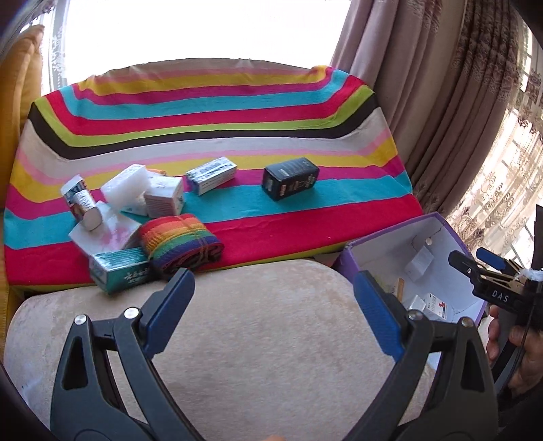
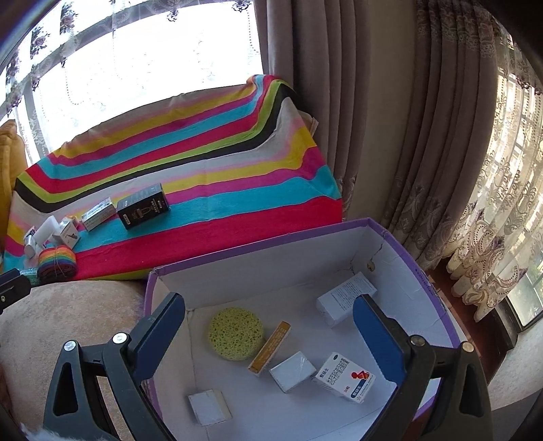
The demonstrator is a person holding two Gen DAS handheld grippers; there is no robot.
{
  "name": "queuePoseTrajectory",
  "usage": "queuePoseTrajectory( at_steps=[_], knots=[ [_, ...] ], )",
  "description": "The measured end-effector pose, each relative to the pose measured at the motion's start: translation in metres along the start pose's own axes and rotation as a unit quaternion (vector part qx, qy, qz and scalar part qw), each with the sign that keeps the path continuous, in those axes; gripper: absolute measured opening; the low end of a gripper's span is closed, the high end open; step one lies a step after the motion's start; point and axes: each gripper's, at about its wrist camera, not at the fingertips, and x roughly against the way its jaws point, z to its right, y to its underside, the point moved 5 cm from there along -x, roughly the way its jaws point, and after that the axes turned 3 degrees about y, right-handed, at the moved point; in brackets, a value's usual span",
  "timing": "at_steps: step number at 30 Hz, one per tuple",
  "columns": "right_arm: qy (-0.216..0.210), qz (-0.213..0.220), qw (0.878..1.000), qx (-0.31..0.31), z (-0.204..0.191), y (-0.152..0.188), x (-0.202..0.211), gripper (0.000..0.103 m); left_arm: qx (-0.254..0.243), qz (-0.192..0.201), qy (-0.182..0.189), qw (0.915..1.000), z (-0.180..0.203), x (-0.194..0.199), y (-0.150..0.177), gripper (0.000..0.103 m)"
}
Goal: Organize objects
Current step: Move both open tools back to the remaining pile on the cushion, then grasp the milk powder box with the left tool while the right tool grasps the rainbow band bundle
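My left gripper (image 1: 273, 276) hangs open and empty over the beige cushion (image 1: 258, 339). Just beyond it, on the striped cloth (image 1: 305, 224), lie a rainbow strap roll (image 1: 180, 239), a green box (image 1: 120, 269), a pile of white boxes (image 1: 163, 196), a grey box (image 1: 212, 174) and a black box (image 1: 291, 178). My right gripper (image 2: 269, 305) is open and empty above the purple bin (image 2: 258, 246), which holds a yellow sponge (image 2: 236, 332), an orange box (image 2: 269, 349) and several white boxes (image 2: 346, 298). The right gripper (image 1: 475, 261) also shows at the left wrist view's right edge, over the bin (image 1: 400, 230).
Brown curtains (image 2: 356, 101) hang behind the bin, with lace curtains (image 2: 502, 220) to the right. A bright window (image 1: 203, 30) is behind the striped cloth. A yellow cushion (image 1: 17, 84) stands at the far left. A person's hand (image 1: 522, 349) holds the right gripper.
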Motion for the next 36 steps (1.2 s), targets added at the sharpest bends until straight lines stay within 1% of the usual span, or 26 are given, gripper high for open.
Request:
queuePoseTrajectory(
  at_steps=[3,5,8,11,15,18,22,27,32,36],
  knots=[
    [-0.016,-0.003,1.000,0.020,-0.023,0.000,0.000,0.101,0.027,0.009,-0.004,0.9996,-0.032,0.009,-0.002,0.093],
    [-0.030,-0.007,0.999,0.034,-0.039,0.000,-0.001,0.101,0.033,0.013,-0.009,0.9993,-0.053,0.015,-0.003,0.089],
    [-0.052,-0.014,0.997,0.054,-0.065,0.000,-0.003,0.101,0.044,0.013,-0.019,0.9988,-0.086,0.021,-0.003,0.087],
    [-0.075,-0.022,0.995,0.069,-0.091,-0.001,-0.007,0.101,0.048,0.013,-0.036,0.9981,-0.115,0.026,-0.003,0.083],
    [-0.112,-0.037,0.989,0.089,-0.130,-0.002,-0.012,0.101,0.042,0.014,-0.054,0.9976,-0.142,0.029,-0.008,0.083],
    [-0.145,-0.052,0.982,0.108,-0.163,-0.001,-0.015,0.101,0.031,0.010,-0.055,0.9979,-0.156,0.028,-0.012,0.081],
    [-0.189,-0.078,0.970,0.129,-0.202,-0.003,-0.022,0.101,0.000,-0.002,-0.057,0.9984,-0.165,0.020,-0.018,0.080],
    [-0.231,-0.107,0.956,0.146,-0.244,-0.006,-0.035,0.101,-0.016,-0.025,-0.033,0.9990,-0.178,0.007,-0.026,0.080],
    [-0.269,-0.137,0.939,0.165,-0.274,-0.007,-0.051,0.101,-0.039,-0.036,-0.014,0.9985,-0.189,-0.001,-0.037,0.080],
    [-0.290,-0.149,0.932,0.158,-0.286,-0.012,-0.061,0.101,-0.069,-0.046,-0.004,0.9965,-0.192,-0.012,-0.047,0.080]
  ],
)
